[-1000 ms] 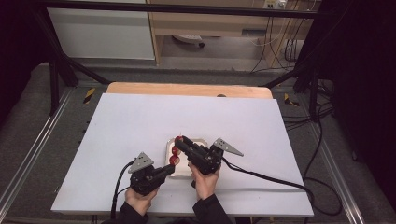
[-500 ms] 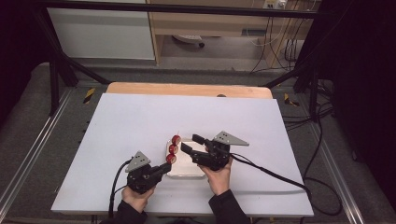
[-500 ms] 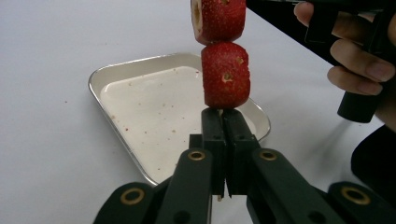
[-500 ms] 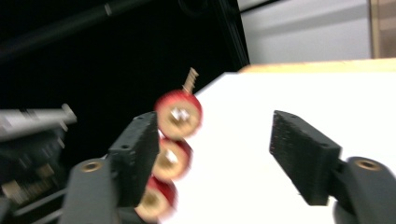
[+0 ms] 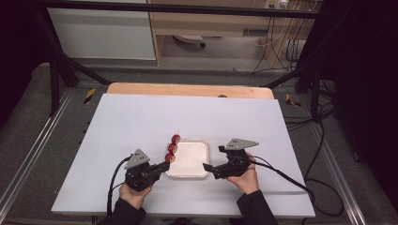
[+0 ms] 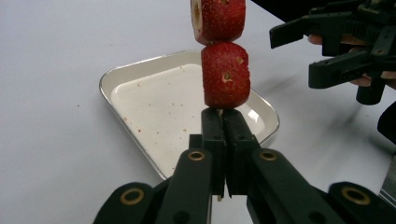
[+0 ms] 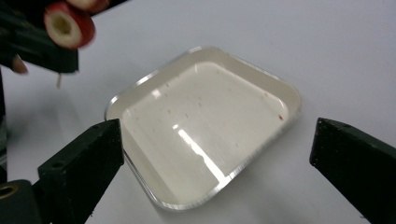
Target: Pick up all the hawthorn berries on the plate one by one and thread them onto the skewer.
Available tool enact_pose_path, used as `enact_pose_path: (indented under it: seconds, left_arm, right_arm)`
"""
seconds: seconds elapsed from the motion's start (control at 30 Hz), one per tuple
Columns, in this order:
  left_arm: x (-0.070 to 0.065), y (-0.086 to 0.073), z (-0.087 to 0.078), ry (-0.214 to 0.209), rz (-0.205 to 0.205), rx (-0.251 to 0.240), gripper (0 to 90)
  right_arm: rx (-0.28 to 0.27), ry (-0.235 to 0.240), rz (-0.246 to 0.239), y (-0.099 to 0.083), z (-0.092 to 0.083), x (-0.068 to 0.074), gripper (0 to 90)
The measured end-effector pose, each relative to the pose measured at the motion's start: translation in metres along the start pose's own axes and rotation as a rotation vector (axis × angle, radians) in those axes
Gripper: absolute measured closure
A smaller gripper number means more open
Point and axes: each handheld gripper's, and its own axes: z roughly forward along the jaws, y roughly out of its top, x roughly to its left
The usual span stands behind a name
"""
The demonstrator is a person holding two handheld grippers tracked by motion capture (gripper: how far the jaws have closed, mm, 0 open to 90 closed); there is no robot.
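A thin skewer carries three red strawberry pieces [image 5: 172, 148], and it slants up over the left rim of a small white tray [image 5: 190, 161]. My left gripper [image 5: 164, 165] is shut on the skewer's bare lower end. In the left gripper view the jaws [image 6: 223, 116] pinch the stick just under the lowest strawberry [image 6: 223, 74]. My right gripper [image 5: 213, 158] stands at the tray's right edge. Its jaws have just been opening and hold nothing. The right gripper view looks between the wide jaws [image 7: 217, 140] at the tray [image 7: 205, 121], with a strawberry piece [image 7: 70, 25] at top left.
The tray sits at the front middle of a white tabletop [image 5: 141, 122], which has a wooden edge [image 5: 187, 89] at the back. Metal frame rails and cables run along both sides. In the left gripper view the right gripper [image 6: 299, 56] is at the upper right.
The right gripper has drawn away from the skewer to the right side of the tray, and its jaws have spread apart. The left gripper and skewer have stayed almost in place.
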Motion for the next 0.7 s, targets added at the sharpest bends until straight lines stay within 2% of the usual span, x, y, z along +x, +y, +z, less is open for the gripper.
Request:
enact_pose_path:
  seconds: [0.07, 0.13, 0.23, 0.33, 0.53, 0.6, 0.7]
  left_arm:
    - [0.001, 0.003, 0.0, 0.0, 0.009, 0.013, 88.1]
    - [0.002, 0.007, 0.0, 0.0, 0.018, 0.027, 88.1]
    - [0.005, 0.015, 0.002, 0.003, 0.016, 0.035, 88.0]
    - [0.007, 0.023, 0.003, 0.008, 0.031, 0.049, 88.0]
    - [0.008, 0.035, 0.007, 0.007, 0.06, 0.076, 87.9]
    - [0.008, 0.04, 0.013, 0.014, 0.072, 0.107, 87.9]
    - [0.008, 0.043, 0.018, 0.017, 0.087, 0.131, 87.9]
  right_arm:
    - [0.022, -0.017, 0.0, -0.006, -0.005, -0.006, 0.8]
    - [0.025, -0.019, -0.002, -0.012, -0.01, -0.012, 1.0]
    - [0.039, -0.054, -0.015, -0.02, -0.018, -0.02, 0.6]
    - [0.054, -0.069, -0.019, -0.029, -0.026, -0.028, 0.4]
    - [0.049, -0.091, 0.001, -0.043, -0.041, -0.038, 0.3]
    - [0.061, -0.092, 0.01, -0.046, -0.046, -0.041, 0.3]
    - [0.049, -0.095, 0.019, -0.048, -0.05, -0.042, 0.3]
